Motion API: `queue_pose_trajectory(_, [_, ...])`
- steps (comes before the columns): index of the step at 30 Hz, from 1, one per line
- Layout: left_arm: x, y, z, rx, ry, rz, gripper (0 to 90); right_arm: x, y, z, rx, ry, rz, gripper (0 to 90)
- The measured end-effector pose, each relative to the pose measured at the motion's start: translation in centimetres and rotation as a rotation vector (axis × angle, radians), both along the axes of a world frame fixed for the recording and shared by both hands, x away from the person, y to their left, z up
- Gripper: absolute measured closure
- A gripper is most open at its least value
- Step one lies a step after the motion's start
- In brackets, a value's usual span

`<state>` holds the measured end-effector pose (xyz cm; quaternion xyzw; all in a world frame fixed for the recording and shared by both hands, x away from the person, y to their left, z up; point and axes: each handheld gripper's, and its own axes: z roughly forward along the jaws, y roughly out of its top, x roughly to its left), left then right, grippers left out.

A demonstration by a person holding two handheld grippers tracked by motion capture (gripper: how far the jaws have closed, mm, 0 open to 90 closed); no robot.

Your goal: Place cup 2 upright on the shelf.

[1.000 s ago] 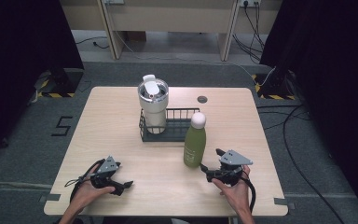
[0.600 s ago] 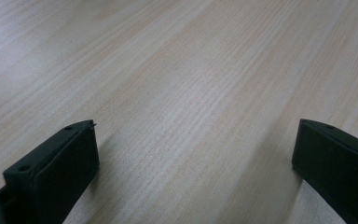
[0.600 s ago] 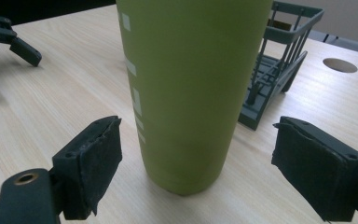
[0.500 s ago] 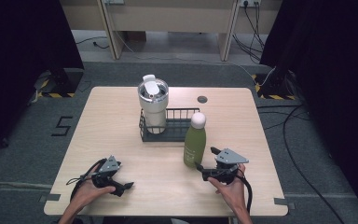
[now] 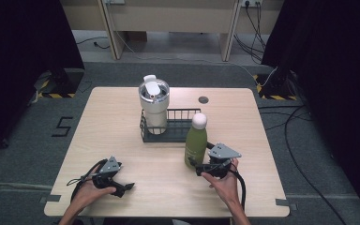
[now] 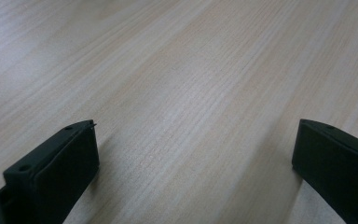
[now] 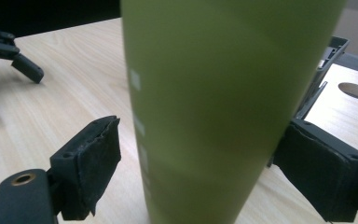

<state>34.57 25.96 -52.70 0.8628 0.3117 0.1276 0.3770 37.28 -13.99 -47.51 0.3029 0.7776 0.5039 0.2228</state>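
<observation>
Green bottle (image 5: 196, 145) with a white cap is standing upright on the counter (image 5: 122, 126), its long axis running straight up, just in front of the black wire rack (image 5: 178, 124) that is carrying a white tumbler (image 5: 153, 101). It is sitting on the person's right side, so the right gripper (image 5: 201, 167) is much the nearer one; the left gripper (image 5: 127, 187) is resting well apart from it, near the front edge of the counter on the other side.

In the right gripper view the bottle (image 7: 214, 107) is rising between the two fingers (image 7: 91, 163), low on its body. The fingers have just been opening a little: the pad at the right of that view is lying against the bottle's wall or just beside it, which of the two I cannot tell, while the pad at the left is standing clear with a gap of bare counter showing, so nothing is being squeezed at this moment. Any coming grasp is turning on that gap, since the bottle is already straddled and only needs centring.

In the left gripper view the fingers (image 6: 60, 163) are spread wide over bare wood, holding nothing.
</observation>
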Motion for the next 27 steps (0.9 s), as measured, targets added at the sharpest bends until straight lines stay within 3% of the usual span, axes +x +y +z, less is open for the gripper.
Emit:
queue_pose_trajectory(10, [0.0,0.0,0.0,0.000,0.000,0.000,0.0,1.4,0.5,-0.8,0.042,0.000,0.011,16.2])
queue_pose_trajectory(16, [0.0,0.0,0.0,0.000,0.000,0.000,0.0,1.8,1.2,-0.9,0.018,-0.015,0.024,17.7])
queue_pose_trajectory(22, [0.0,0.0,0.0,0.000,0.000,0.000,0.0,2.1,1.1,-1.0,0.049,-0.015,0.023,20.4])
queue_pose_trajectory(27, [0.0,0.0,0.0,0.000,0.000,0.000,0.0,2.0,1.2,-1.0,0.042,-0.027,0.026,20.6])
